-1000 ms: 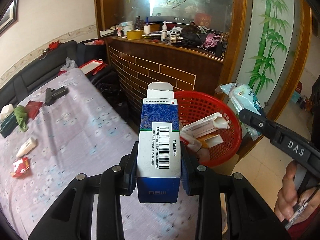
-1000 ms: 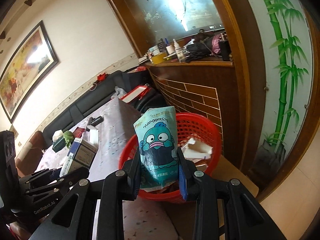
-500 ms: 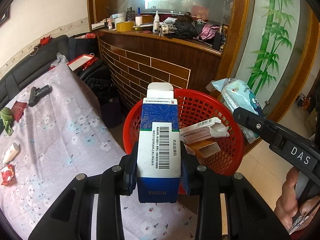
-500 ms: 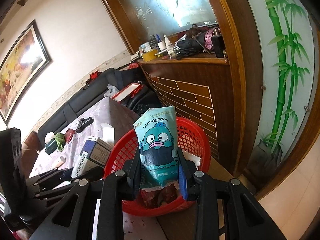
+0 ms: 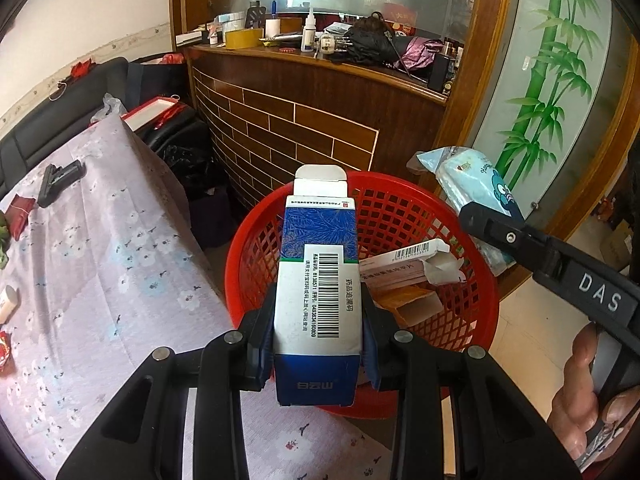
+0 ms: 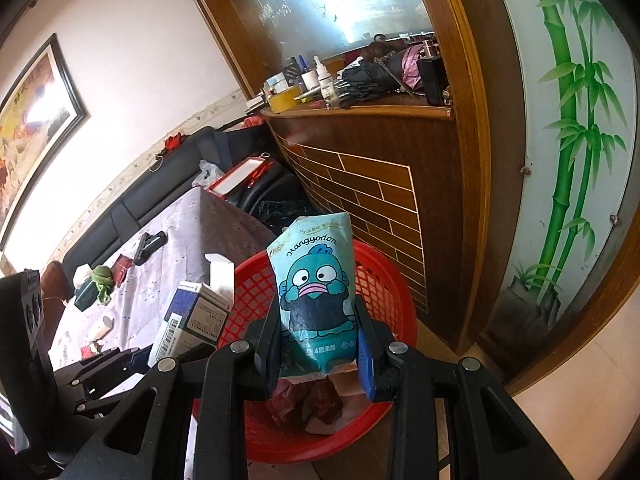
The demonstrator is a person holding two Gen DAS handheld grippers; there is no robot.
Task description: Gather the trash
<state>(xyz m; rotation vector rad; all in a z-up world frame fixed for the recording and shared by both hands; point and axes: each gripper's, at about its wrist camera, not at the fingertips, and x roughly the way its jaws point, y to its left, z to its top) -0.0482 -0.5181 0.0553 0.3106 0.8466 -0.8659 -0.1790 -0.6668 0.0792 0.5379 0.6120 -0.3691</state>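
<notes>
Table leftovers: small scraps lie toward the left edge of the floral-cloth table, a red wrapper and a pale tube among them; none is picked up yet.
Left gripper: fingers clamped on the lower sides of the medicine box, which stands upright between them.
Medicine box, looks: blue leaf print on top, white panel with a barcode, solid blue base, top flap open.
Medicine box, handling: probably empty card, so light and stiff but easy to crush; a side grip low down, as now, seems right.
Medicine box, place: just over the near rim of the red basket, past the table's right edge.
Basket contents: a white carton and an orange one lie inside.
Right gripper: fingers closed on the bottom of the tissue pack.
Tissue pack, looks: pale blue film with a cartoon fish face.
Tissue pack, handling: likely soft, light, slippery; it yields, so pinch the body firmly.
Tissue pack, place: above the basket's open mouth.
</notes>
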